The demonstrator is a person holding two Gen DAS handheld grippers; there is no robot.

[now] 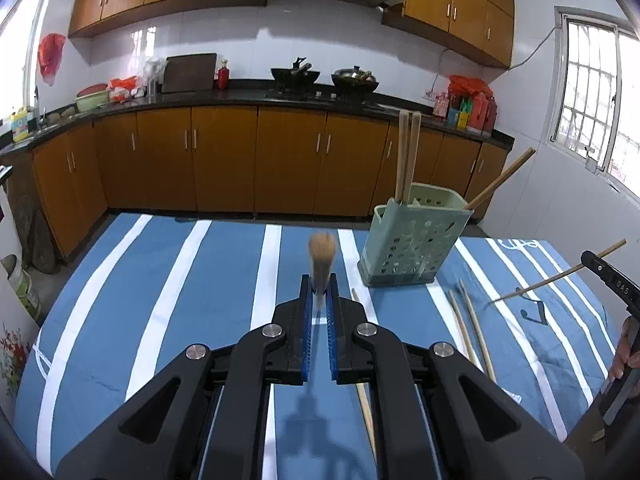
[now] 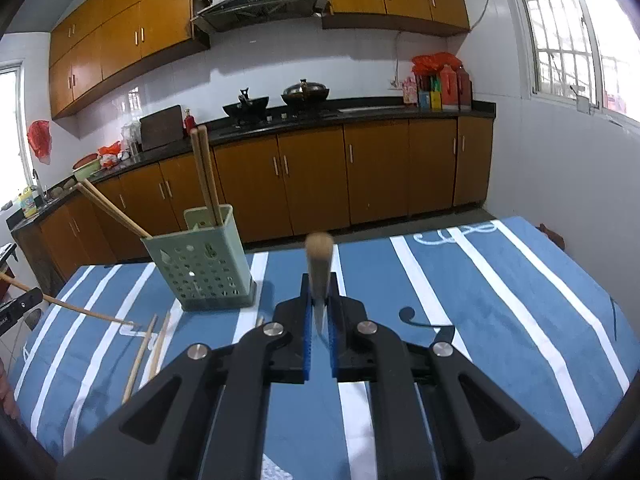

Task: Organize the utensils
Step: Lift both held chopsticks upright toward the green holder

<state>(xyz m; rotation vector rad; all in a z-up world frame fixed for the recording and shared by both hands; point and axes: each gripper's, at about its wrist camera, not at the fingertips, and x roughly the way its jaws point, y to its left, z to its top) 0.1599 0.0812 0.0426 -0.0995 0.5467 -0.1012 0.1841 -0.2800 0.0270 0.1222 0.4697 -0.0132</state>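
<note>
Ahead of the left tool (image 1: 320, 292), to its right, a green perforated utensil holder (image 1: 412, 240) is standing on the blue striped desk (image 1: 180, 280) with three chopsticks (image 1: 406, 156) in it. Each tool is clamping one chopstick: the left tool its own (image 1: 321, 264), the right tool (image 2: 320, 292) another (image 2: 319, 264). The left wrist view is showing three loose chopsticks (image 1: 476, 332) lying on the cloth to the right of the left tool; the right wrist view is showing only two (image 2: 146, 348), lying to the left of the right tool.
</note>
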